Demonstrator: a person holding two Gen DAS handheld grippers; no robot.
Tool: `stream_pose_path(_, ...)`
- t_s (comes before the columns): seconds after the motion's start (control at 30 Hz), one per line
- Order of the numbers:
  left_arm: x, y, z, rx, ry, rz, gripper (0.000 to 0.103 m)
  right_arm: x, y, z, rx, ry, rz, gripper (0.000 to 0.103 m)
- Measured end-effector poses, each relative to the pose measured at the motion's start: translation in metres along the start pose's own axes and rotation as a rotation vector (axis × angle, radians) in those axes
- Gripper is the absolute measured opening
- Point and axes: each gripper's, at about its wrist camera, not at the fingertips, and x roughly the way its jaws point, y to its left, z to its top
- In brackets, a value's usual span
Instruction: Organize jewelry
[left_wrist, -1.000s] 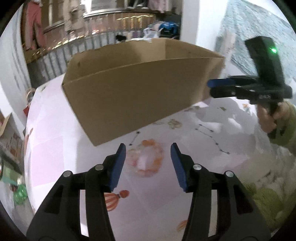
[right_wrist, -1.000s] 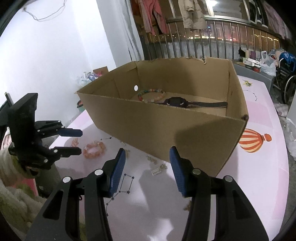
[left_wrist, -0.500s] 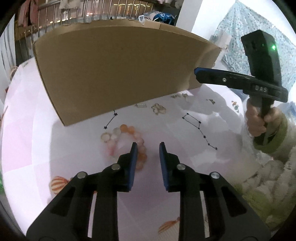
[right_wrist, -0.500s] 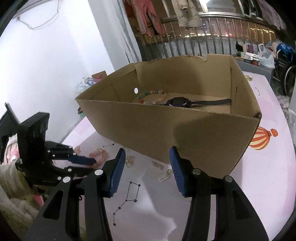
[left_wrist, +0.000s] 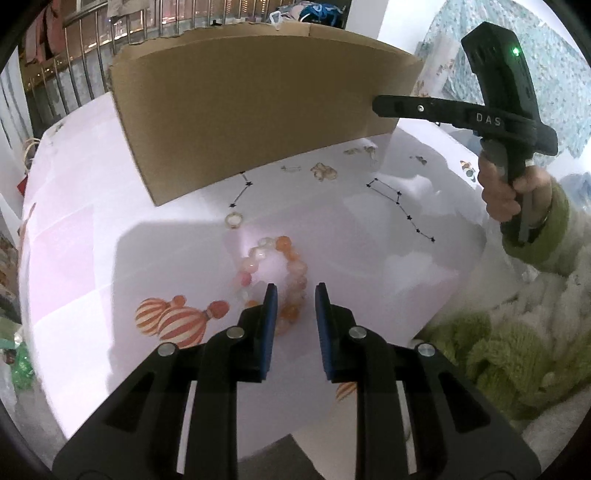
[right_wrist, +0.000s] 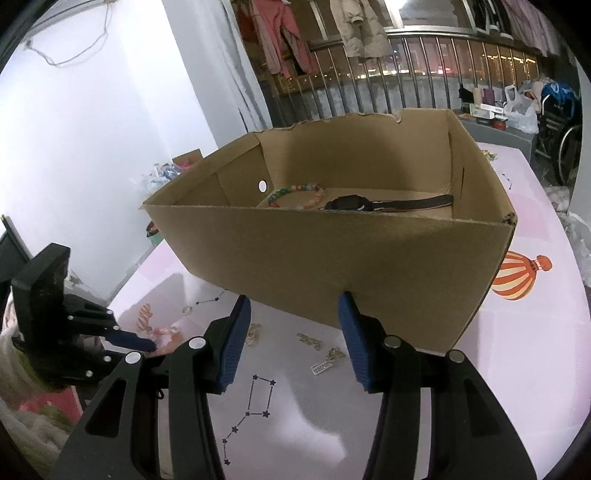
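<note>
A pink and orange bead bracelet (left_wrist: 258, 254) lies on the pink tablecloth in front of the cardboard box (left_wrist: 258, 110). My left gripper (left_wrist: 295, 291) points down at it with its jaws narrowed. The bracelet's near right strand sits between the fingertips, with a slit of cloth still showing beside the right pad. The right wrist view shows the left gripper (right_wrist: 147, 343) low at the left, at the beads (right_wrist: 166, 330). My right gripper (right_wrist: 295, 306) hangs open and holds nothing, just before the box's near wall (right_wrist: 332, 266). Inside the box lie a black watch (right_wrist: 351, 203) and a coloured bead bracelet (right_wrist: 295, 188).
A small pale ring (left_wrist: 234, 220) lies beyond the bracelet. Several small gold pieces (right_wrist: 308, 338) and a little clip (right_wrist: 320, 366) are scattered along the box's foot. A person's hand in a green fuzzy sleeve (left_wrist: 535, 229) holds the right gripper (left_wrist: 384, 107). A railing and hung clothes stand behind.
The left gripper's jaws narrowed, tipped downward and came onto the bracelet, whose strand now sits between them. The right gripper kept open and nearly still.
</note>
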Motion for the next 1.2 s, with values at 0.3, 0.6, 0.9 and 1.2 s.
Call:
stream_pose_path(0.3,0.001,0.009,0.027,-0.011,-0.135,0.088,0.021,-0.005,0.000,-0.002,-0.019,-0.004,0.000,0.049)
stream_pose_path(0.6,0.034,0.013,0.034,0.073,-0.084,0.129,0.021,-0.013,-0.006,-0.008,-0.005,-0.002,0.001,0.049)
stream_pose_path(0.9,0.036,0.011,0.033,0.113,-0.101,0.116,0.009,-0.019,-0.012,-0.014,0.025,-0.005,-0.015,0.049)
stream_pose_path(1.2,0.048,-0.020,0.045,0.193,-0.088,0.074,0.009,-0.039,-0.022,-0.029,0.055,-0.002,-0.069,0.049)
